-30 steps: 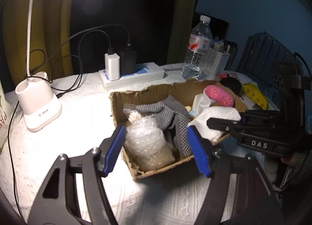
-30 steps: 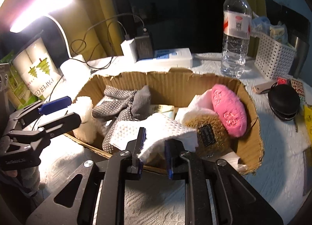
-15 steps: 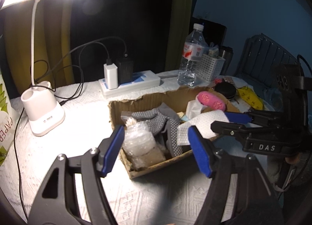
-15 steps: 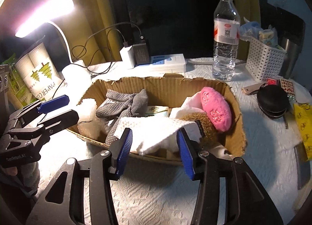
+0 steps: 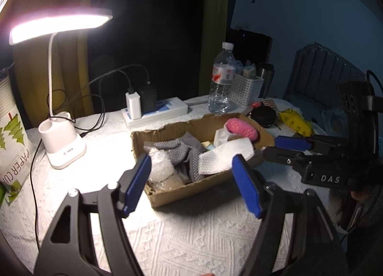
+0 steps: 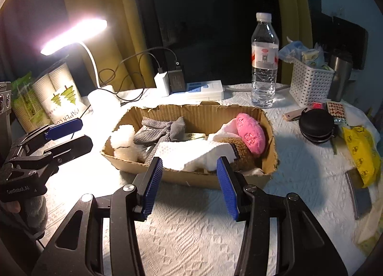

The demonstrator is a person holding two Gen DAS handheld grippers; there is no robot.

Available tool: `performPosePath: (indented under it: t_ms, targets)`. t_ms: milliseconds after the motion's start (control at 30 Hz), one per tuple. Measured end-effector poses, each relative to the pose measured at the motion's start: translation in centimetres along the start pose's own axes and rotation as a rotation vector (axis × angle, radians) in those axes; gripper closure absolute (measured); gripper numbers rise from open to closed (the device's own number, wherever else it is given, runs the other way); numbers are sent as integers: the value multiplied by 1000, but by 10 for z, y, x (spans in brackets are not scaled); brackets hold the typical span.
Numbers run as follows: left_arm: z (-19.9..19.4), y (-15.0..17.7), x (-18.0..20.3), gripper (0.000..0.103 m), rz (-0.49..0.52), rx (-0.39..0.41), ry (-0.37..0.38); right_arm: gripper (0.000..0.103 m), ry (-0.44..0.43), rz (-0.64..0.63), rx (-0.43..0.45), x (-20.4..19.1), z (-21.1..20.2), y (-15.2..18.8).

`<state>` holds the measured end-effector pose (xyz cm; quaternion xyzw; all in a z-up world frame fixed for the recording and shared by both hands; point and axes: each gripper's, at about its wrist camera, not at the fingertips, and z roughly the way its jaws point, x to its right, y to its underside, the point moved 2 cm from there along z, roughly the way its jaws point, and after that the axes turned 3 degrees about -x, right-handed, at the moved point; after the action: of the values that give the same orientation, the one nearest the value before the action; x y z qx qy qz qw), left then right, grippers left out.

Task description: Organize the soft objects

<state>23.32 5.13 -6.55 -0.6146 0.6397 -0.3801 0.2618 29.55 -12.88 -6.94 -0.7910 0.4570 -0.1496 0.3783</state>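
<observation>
Going by how things lay, the step in hand was a withdrawal after placing, and doing it well probably meant drawing both tools straight back from the torn brown cardboard box without snagging its ragged front wall or dragging any cloth out over the rim.

On the left, the left gripper hung above the white embossed tablecloth, short of the box's near corner, its blue-padded fingers spread wide with nothing between them and nothing touching them. Inside the box, from its left end, lay a clear bubble-wrap bundle, a grey dotted sock, a white waffle-textured cloth draped over the front middle, a brown fuzzy plush and a pink oval plush pad leaning at the right end.

On the right, the right gripper was likewise released, its jaws parted and empty, just short of the front wall, with the white cloth seen between them but apart from them.
</observation>
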Motion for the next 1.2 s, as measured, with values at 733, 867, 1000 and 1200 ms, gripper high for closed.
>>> performPosePath:
  t_ms: [733,867,1000,1200]
  targets:
    - [-72,5,52,21,80,84,-9,53,31,-12,130,-7,-90,24]
    - [-89,4,60,13,97,118,-13,52,40,-20,165,-12,-108,25]
    - [-108,3,67,12,108,156,-26,45,46,-27,210,-18,-130,26]
    - [-137,-3,73,11,96,197,-32,43,52,-44,271,-29,-161,28]
